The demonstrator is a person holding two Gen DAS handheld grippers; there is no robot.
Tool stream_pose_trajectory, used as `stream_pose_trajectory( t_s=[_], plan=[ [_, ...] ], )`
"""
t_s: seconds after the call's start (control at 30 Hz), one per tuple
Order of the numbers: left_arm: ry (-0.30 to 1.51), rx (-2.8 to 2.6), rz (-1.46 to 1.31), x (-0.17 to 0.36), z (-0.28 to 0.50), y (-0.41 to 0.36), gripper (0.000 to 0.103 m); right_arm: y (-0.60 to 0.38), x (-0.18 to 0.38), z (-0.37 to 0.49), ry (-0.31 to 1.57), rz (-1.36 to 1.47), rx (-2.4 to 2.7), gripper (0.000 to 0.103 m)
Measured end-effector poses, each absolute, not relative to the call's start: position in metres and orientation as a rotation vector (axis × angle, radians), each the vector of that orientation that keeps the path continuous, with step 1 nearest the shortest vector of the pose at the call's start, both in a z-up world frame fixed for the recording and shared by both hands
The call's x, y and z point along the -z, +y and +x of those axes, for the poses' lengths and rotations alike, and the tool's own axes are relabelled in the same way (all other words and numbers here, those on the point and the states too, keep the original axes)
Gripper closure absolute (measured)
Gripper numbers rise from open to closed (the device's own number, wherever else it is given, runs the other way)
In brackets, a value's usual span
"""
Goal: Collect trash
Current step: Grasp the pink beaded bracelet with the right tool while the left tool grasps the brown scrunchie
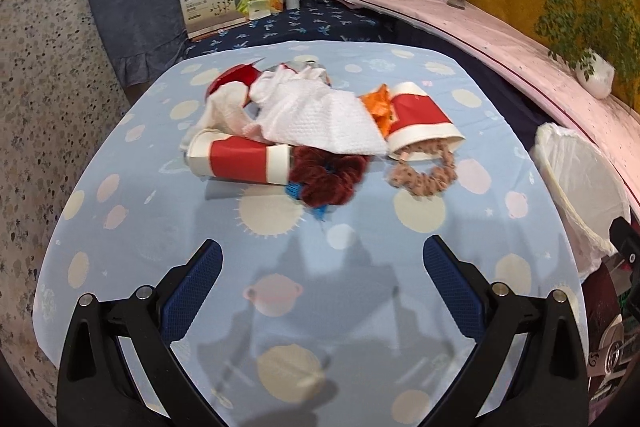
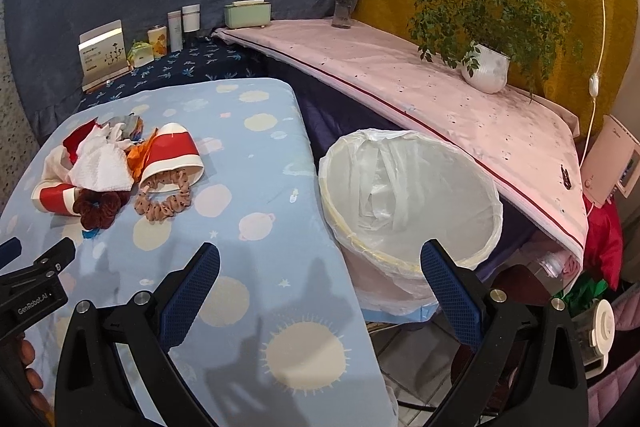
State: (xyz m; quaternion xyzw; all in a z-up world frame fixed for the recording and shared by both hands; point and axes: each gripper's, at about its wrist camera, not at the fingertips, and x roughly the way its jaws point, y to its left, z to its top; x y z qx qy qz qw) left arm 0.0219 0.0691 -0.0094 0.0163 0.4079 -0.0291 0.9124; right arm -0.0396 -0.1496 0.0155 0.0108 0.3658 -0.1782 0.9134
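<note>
The left gripper (image 1: 322, 259) hovers over the near part of a table covered by a light blue planet-print cloth (image 1: 120, 227), its blue-padded fingers (image 1: 200, 279) spread wide with nothing between them. The trash sits in one heap toward 12 o'clock from this gripper, well apart from it. At the heap's 9 o'clock side a red-and-white paper cup (image 1: 240, 161) lies on its side. Just beside its mouth, toward 3 o'clock, lies a dark red scrunchie (image 1: 328, 179), with a scrap of blue at its lower edge. A crumpled white paper towel (image 1: 316, 115) lies over the middle of the heap. At the towel's 3 o'clock edge an orange wrapper (image 1: 378, 105) touches a second red-and-white paper cup (image 1: 420, 121), also tipped over, its mouth facing the camera. A tan scrunchie (image 1: 424, 171) lies partly in that mouth and spills onto the cloth.

The right gripper (image 2: 320, 261) is likewise wide open and empty, held above the table's right edge. A white bag-lined waste bin (image 2: 412, 195) stands off the table just beside that edge, at 1 o'clock from this gripper, tilted toward the camera. In the right wrist view the heap lies at 10 o'clock, and the left gripper's black body shows at 8 o'clock.
</note>
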Motion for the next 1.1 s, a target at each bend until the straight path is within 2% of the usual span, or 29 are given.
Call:
stream_pose_trajectory(
  t_s=[0.33, 0.63, 0.83, 0.97, 1.1],
  plan=[
    [0.878, 0.029, -0.023, 0.019, 0.044, 0.106, 0.007, -0.127, -0.009, -0.007, 0.760, 0.047, 0.320, 0.007],
    [0.896, 0.035, -0.074, 0.025, 0.076, 0.110, 0.007, -0.109, 0.010, 0.036, 0.788, 0.068, 0.288, 0.007],
    [0.943, 0.038, -0.132, 0.038, 0.101, 0.107, 0.008, -0.096, 0.023, 0.065, 0.807, 0.060, 0.263, 0.012],
    [0.965, 0.035, -0.148, 0.045, 0.111, 0.105, 0.011, -0.089, 0.031, 0.082, 0.824, 0.066, 0.250, 0.014],
    [0.994, 0.038, -0.183, 0.053, 0.119, 0.107, 0.022, -0.083, 0.043, 0.097, 0.850, 0.073, 0.235, 0.020]
  ],
)
